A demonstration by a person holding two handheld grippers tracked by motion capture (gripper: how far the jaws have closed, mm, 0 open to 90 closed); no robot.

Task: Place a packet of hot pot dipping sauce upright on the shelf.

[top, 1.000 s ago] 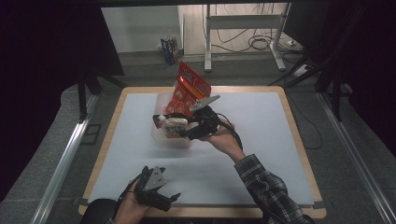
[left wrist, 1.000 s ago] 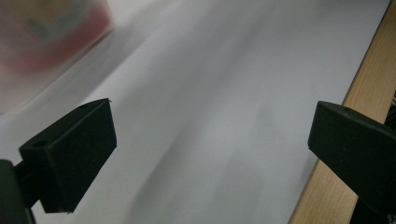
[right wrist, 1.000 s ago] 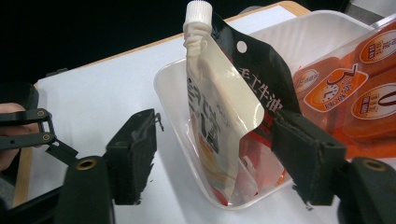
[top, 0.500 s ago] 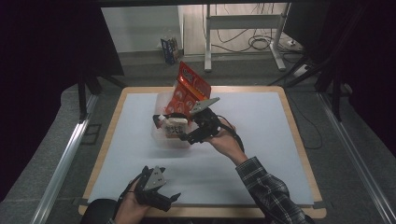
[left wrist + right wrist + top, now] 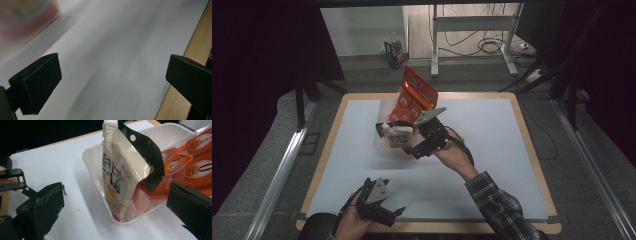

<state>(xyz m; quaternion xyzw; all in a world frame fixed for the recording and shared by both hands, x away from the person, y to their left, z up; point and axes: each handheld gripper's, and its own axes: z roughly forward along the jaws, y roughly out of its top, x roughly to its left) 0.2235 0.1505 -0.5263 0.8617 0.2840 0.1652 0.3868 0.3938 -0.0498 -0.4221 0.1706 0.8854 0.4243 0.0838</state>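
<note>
The spouted pouch (image 5: 125, 177) stood on end inside the clear plastic tub (image 5: 95, 162), its crimped white spout at the top and its cream face with dark lettering turned toward the right gripper's camera; a black panel with a round punched hole ran down its far edge. It leaned against the orange snack bag (image 5: 190, 162) that shared the tub and rose above the rim. In the high view the pouch (image 5: 400, 136) sat at the near left end of the tub (image 5: 384, 107), with the orange bag (image 5: 414, 95) sticking up tall behind it, all near the middle of the white table mat (image 5: 492, 130).

The right gripper (image 5: 412, 141) was just beside the tub's near side. In its own view its two black jaws stood wide apart, released, one low at each side of the tub, gripping nothing; the pouch stood free between and beyond them.

The left gripper (image 5: 384, 212) rested in the person's hand at the near edge of the table, well apart from the tub. Its jaws were likewise spread wide with nothing between them, above the white mat and the wooden table border (image 5: 180, 82); a blurred reddish shape showed in the upper left corner of its view
</note>
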